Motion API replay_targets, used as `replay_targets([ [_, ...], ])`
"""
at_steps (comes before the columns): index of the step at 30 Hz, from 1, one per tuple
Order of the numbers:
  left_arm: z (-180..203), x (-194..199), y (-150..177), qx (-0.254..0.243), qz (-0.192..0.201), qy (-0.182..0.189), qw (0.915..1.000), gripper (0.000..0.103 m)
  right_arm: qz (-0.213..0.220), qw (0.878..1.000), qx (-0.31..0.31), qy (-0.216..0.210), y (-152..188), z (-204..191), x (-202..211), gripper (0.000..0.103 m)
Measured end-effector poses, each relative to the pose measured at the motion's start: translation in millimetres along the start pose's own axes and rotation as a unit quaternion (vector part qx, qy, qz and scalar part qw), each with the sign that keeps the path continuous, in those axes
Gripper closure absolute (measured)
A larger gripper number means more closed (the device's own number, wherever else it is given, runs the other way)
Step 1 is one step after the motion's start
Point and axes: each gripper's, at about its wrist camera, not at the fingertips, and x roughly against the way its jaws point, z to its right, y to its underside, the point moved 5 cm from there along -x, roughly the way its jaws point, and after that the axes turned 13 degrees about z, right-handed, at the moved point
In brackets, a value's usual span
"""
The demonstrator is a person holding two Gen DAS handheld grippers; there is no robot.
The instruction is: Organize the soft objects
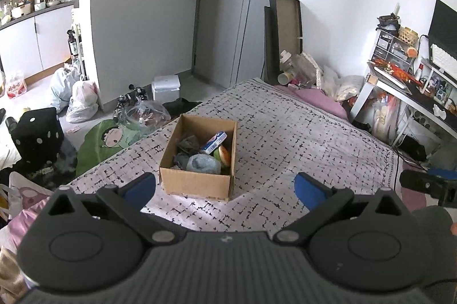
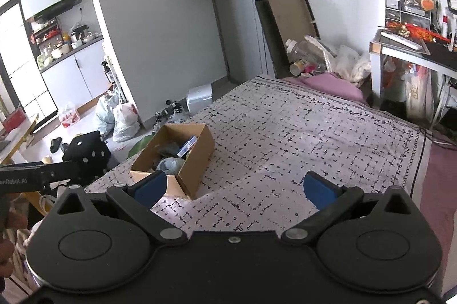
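Closest to the lens, the left gripper (image 1: 225, 187) had its blue fingers (image 1: 140, 187) spread wide with nothing between them, only the patterned bed cover (image 1: 285, 132) showing through the gap. The right gripper (image 2: 234, 187) was just the same: fingers (image 2: 150, 187) splayed wide apart, holding nothing, hanging above the bed.

The cardboard box (image 1: 197, 184) sat on the bed straight ahead of the left fingers, a touch toward the left one, its near end wall facing them squarely. Its long axis ran away from the fingers, so they looked down its length. Inside lay the soft things: a pale grey-blue bundle (image 1: 203, 163) at the near end, dark crumpled cloth (image 1: 187, 144) behind it, a blue-and-white packet (image 1: 214, 142) leaning toward the right wall, and a round green and orange toy (image 1: 223, 155) tucked beside that.

From the right gripper the box (image 2: 194, 161) lay ahead and well off to the left, beyond the left finger, seen corner-on with its length slanting away to the right. To my eye the left gripper was the nearer and better lined up; a plain forward and downward reach would bring it over the grey-blue bundle first, while the right would have to swing across
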Motion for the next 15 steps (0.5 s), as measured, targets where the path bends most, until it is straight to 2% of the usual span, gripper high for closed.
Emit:
replay_targets([
  [10, -6.4, 3.0, 5.0, 0.010, -0.002, -0.002, 0.9999, 0.000, -0.006, 1.000, 0.003, -0.010, 5.1, -7.1, -0.8, 0.000],
  [15, -6.0, 2.6, 5.8, 0.007, -0.003, -0.004, 1.0000, 0.000, -0.005, 1.000, -0.005, -0.002, 3.9, -3.9, 0.1, 0.000],
])
